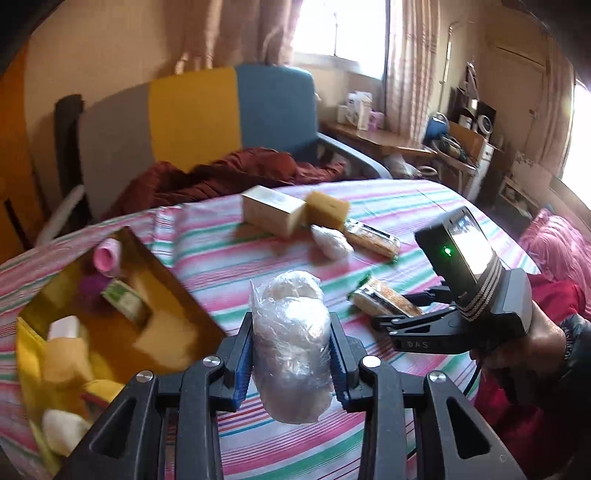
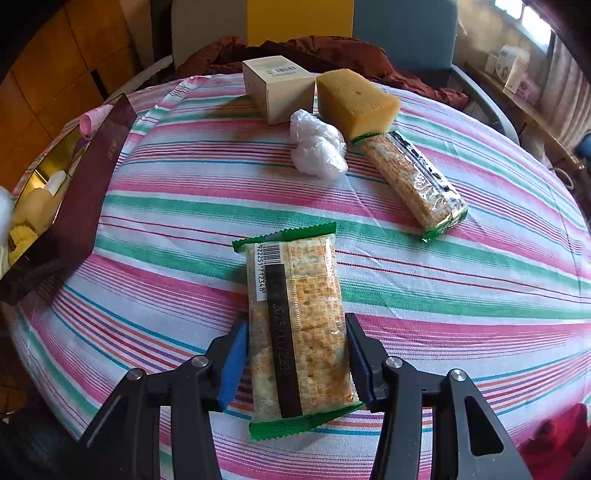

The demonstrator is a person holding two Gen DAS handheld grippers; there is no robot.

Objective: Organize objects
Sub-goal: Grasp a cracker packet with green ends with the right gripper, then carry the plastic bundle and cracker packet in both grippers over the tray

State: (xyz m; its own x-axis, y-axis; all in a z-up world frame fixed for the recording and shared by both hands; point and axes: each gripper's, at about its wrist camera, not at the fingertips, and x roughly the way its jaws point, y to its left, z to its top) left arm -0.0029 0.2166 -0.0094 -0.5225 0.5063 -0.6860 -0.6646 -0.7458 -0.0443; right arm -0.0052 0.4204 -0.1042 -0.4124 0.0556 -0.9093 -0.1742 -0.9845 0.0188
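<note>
Cracker packet [image 2: 297, 325] sits clamped in the right gripper [image 2: 295, 360], near on the striped table [image 2: 480, 295]; the left gripper [image 1: 291, 354] pinches a plastic-wrapped bundle [image 1: 290, 343]. Judged step: carrying both toward the gold-lined box [image 1: 177, 295] (far left), next releasing inside.

A lived-in home — ahead of the left hand-held gripper [image 1: 291, 354] a striped cloth [image 1: 424, 206] covers the tabletop, and beyond it stands an armchair [image 1: 229, 110] in grey, yellow and blue with a rust-red blanket [image 1: 229, 170] heaped on the seat. Farther back, patterned curtains [image 1: 413, 55] frame a bright window [image 1: 340, 29] above a cluttered wooden side desk [image 1: 388, 142] — household odds and ends.
</note>
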